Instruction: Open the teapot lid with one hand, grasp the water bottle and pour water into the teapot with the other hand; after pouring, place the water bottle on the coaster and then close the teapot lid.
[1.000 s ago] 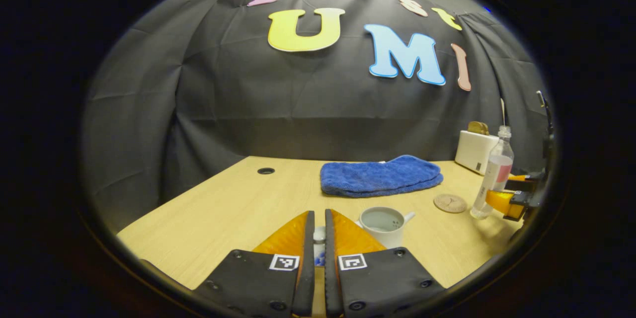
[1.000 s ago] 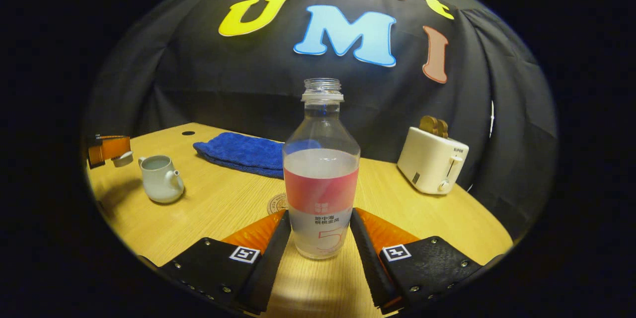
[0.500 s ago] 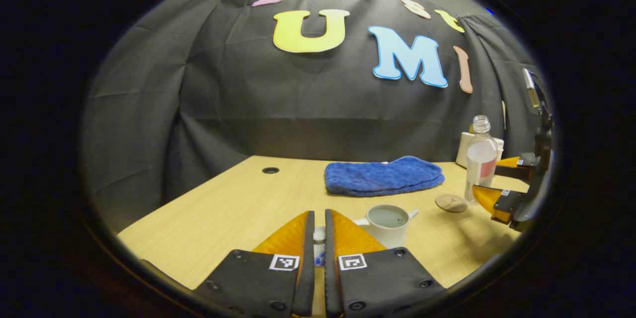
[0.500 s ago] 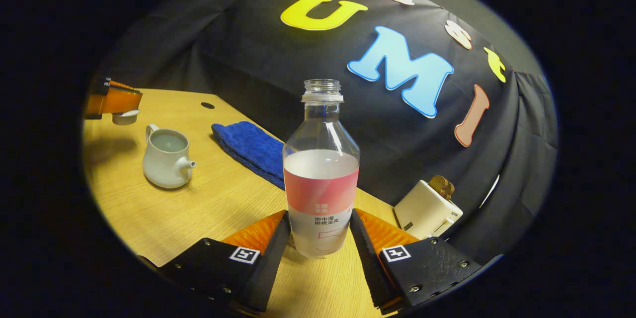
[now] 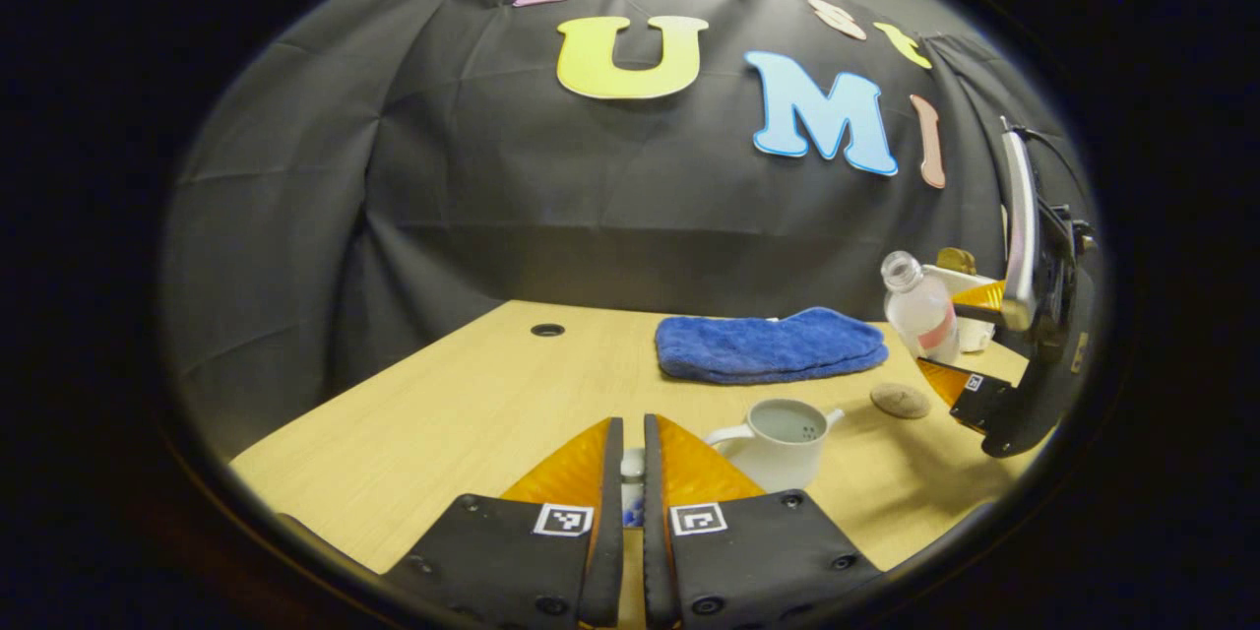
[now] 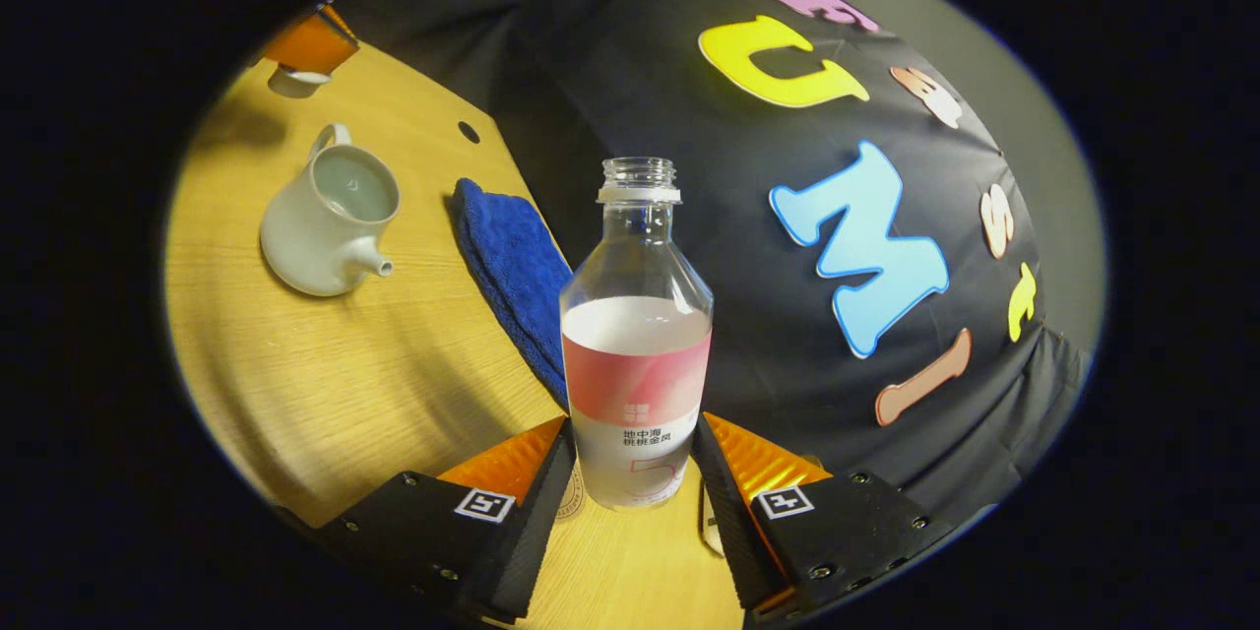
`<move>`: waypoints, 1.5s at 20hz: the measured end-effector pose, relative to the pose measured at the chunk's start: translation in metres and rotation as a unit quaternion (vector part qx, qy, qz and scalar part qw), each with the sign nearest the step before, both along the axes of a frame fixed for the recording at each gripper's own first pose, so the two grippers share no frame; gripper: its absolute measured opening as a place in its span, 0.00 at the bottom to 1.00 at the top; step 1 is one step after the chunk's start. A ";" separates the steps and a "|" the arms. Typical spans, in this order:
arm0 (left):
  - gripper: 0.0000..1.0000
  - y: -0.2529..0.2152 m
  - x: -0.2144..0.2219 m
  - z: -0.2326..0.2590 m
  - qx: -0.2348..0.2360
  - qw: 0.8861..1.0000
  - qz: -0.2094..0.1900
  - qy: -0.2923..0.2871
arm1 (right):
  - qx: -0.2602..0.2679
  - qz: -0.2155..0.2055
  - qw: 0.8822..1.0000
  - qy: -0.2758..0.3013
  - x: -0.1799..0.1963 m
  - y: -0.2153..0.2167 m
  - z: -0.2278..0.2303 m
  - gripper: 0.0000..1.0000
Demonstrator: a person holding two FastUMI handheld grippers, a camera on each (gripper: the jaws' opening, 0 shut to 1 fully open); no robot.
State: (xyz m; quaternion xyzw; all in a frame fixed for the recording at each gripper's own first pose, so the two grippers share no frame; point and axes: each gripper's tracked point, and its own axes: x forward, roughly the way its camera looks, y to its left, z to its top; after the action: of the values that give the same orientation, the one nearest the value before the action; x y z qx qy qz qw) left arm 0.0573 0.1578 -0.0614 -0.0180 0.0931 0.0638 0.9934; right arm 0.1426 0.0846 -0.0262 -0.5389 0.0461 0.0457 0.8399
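The white teapot stands open on the wooden table, just right of my left gripper. That gripper is shut on the small white lid, held beside the pot. In the right gripper view the pot lies up to the left, with the left gripper and lid beyond it. My right gripper is shut on the uncapped water bottle, which is about half full. From the left gripper view the bottle is off the table, leaning toward the pot, in the right gripper. The round coaster lies below it.
A folded blue towel lies behind the teapot, also in the right gripper view as the towel. A white toaster stands at the back right. A cable hole sits in the table's far left part.
My right gripper has lifted the bottle off the table and tipped it leftward toward the teapot. The left gripper keeps the lid in nearly the same place.
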 end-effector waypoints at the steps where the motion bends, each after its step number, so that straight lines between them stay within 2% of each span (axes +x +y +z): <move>1: 0.15 0.001 -0.001 0.001 0.000 1.000 0.001 0.000 | -0.025 0.008 1.000 -0.008 0.000 0.004 0.001 0.74; 5: 0.15 0.004 -0.005 0.001 0.001 1.000 0.003 0.000 | -0.094 0.042 0.995 -0.015 0.002 0.025 -0.005 0.74; 10: 0.15 0.011 -0.007 0.003 0.003 1.000 0.006 0.000 | -0.174 0.073 0.981 -0.032 -0.003 0.036 -0.003 0.74; 11: 0.15 0.010 -0.006 0.002 0.001 1.000 0.007 0.001 | -0.188 0.076 0.979 -0.034 -0.003 0.038 -0.003 0.71; 12: 0.15 0.011 -0.006 0.002 0.001 1.000 0.007 0.001 | -0.202 0.080 0.975 -0.038 -0.001 0.040 -0.002 0.74; 19: 0.15 0.014 -0.008 -0.003 -0.001 1.000 0.010 0.007 | -0.294 0.106 0.947 -0.070 0.002 0.047 0.007 0.74; 25: 0.15 0.013 -0.008 -0.004 0.003 1.000 0.009 0.009 | -0.344 0.122 0.926 -0.092 0.007 0.056 0.011 0.74; 29: 0.15 0.012 -0.007 -0.008 0.005 1.000 0.009 0.012 | -0.361 0.123 0.919 -0.097 0.009 0.055 0.015 0.74; 30: 0.15 0.013 -0.007 -0.008 0.004 1.000 0.009 0.013 | -0.362 0.122 0.919 -0.099 0.009 0.054 0.017 0.71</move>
State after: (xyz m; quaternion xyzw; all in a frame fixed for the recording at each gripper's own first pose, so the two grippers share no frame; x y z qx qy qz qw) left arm 0.0501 0.1703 -0.0695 -0.0139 0.1052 0.0732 0.9917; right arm 0.1511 0.1383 -0.0096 -0.8091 -0.0898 0.0743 0.5760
